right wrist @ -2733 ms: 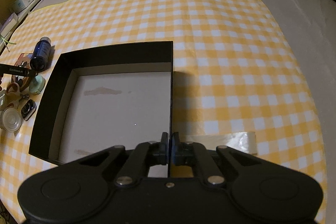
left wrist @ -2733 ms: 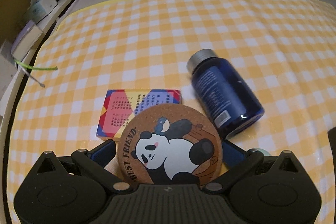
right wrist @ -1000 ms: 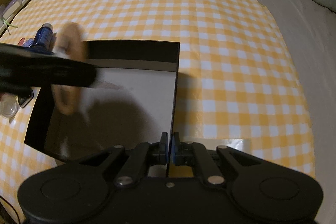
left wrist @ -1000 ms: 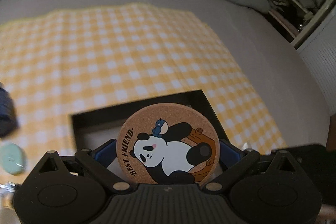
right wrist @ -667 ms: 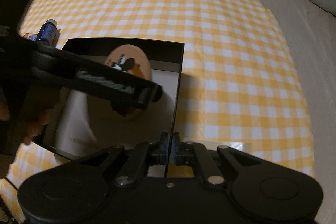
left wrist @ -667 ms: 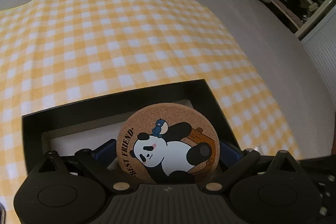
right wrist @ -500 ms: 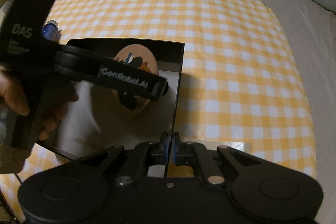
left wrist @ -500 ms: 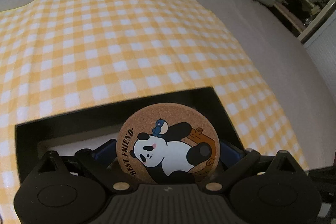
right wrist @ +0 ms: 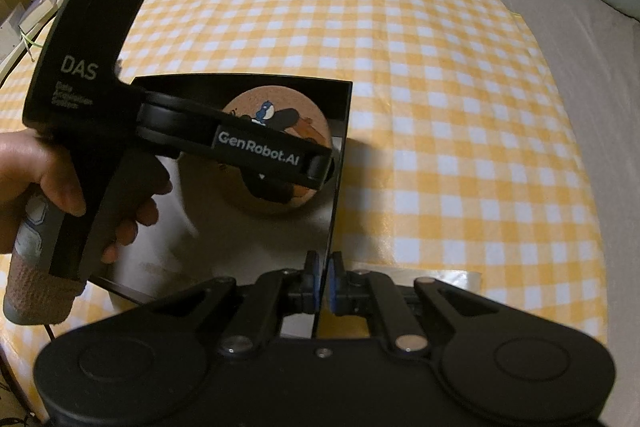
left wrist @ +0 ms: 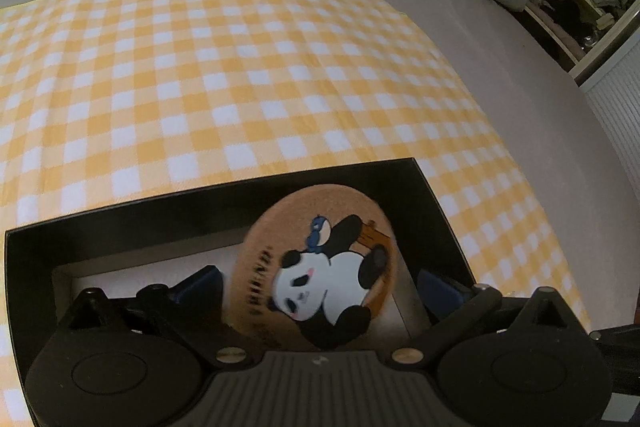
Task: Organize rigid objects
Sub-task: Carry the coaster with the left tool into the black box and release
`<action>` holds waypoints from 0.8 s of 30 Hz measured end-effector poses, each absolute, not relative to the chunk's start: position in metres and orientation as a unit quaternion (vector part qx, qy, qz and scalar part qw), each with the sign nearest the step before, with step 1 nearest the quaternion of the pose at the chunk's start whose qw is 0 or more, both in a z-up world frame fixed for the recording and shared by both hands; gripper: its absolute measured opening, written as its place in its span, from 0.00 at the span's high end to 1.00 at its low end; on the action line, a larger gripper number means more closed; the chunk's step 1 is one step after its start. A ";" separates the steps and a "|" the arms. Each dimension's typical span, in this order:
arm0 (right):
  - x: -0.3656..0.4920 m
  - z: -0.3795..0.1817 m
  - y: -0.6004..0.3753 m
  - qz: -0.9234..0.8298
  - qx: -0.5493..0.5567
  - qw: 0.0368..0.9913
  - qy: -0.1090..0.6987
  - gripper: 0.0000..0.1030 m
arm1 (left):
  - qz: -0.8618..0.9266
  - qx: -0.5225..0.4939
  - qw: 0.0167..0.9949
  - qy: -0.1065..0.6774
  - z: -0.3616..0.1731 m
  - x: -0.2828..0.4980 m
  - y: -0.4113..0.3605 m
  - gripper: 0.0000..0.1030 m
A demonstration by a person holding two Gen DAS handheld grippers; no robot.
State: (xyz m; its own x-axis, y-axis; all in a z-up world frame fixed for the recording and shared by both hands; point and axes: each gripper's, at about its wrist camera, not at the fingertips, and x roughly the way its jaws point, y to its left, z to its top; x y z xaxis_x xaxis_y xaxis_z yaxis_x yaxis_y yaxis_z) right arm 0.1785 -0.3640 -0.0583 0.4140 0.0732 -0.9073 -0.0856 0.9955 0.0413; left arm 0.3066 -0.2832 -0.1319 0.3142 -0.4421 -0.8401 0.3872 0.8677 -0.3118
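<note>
Over the box: left gripper [left wrist: 318, 285] hangs with jaws spread wide, nothing clenched; a hand [right wrist: 60, 179] holds its grip.
Coaster: the panda coaster [right wrist: 276, 115] sits loose between the spread pads, clear of both, tilted and blurred, inside the box [left wrist: 120, 223].
Coaster's place: toward the box's 1 o'clock corner in the right wrist view, close to the far and right walls; whether it lies flat on the floor yet cannot be told.
Right gripper: right gripper [right wrist: 323, 287] is clenched on the box's right wall at 6 o'clock, thin edge pinched between the pads, steadying it.
Cloth: checked cloth [left wrist: 240, 67] runs bare from 10 to 2 o'clock beyond the box.
Done: the coaster looks released into the box; no other item shows inside.
Left: any other things to sort are out of sight, the left gripper blocking the 9 o'clock side, so the remainder cannot be judged.
</note>
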 end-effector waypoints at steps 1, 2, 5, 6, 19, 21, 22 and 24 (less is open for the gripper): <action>0.178 -0.059 -0.364 0.047 -0.007 0.841 0.539 0.95 | -0.256 -0.030 0.810 0.526 -0.132 0.306 -0.283 0.00; 0.178 -0.059 -0.363 0.047 -0.008 0.841 0.539 0.95 | -0.257 -0.035 0.810 0.527 -0.131 0.306 -0.281 0.00; 0.178 -0.059 -0.362 0.046 -0.008 0.841 0.539 0.95 | -0.270 -0.055 0.805 0.526 -0.129 0.305 -0.278 0.00; 0.178 -0.059 -0.363 0.046 -0.009 0.841 0.540 0.95 | -0.271 -0.056 0.804 0.526 -0.129 0.305 -0.278 0.00; 0.178 -0.058 -0.362 0.047 -0.006 0.841 0.539 0.95 | -0.264 -0.048 0.803 0.533 -0.127 0.301 -0.275 0.00; 0.178 -0.058 -0.362 0.048 -0.008 0.841 0.539 0.95 | -0.264 -0.045 0.804 0.531 -0.124 0.299 -0.273 0.00; 0.177 -0.058 -0.362 0.048 -0.007 0.841 0.539 0.95 | -0.264 -0.044 0.804 0.531 -0.123 0.299 -0.272 0.00; 0.177 -0.058 -0.363 0.048 0.001 0.841 0.540 0.95 | -0.263 -0.041 0.805 0.531 -0.119 0.297 -0.271 0.00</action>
State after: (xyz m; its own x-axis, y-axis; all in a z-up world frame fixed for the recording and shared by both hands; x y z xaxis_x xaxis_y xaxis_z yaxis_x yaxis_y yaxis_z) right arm 0.1775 -0.3630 -0.0583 0.4133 0.0816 -0.9069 -0.0795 0.9954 0.0533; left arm 0.2970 -0.2706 -0.1194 0.2981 -0.4674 -0.8323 0.3795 0.8581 -0.3460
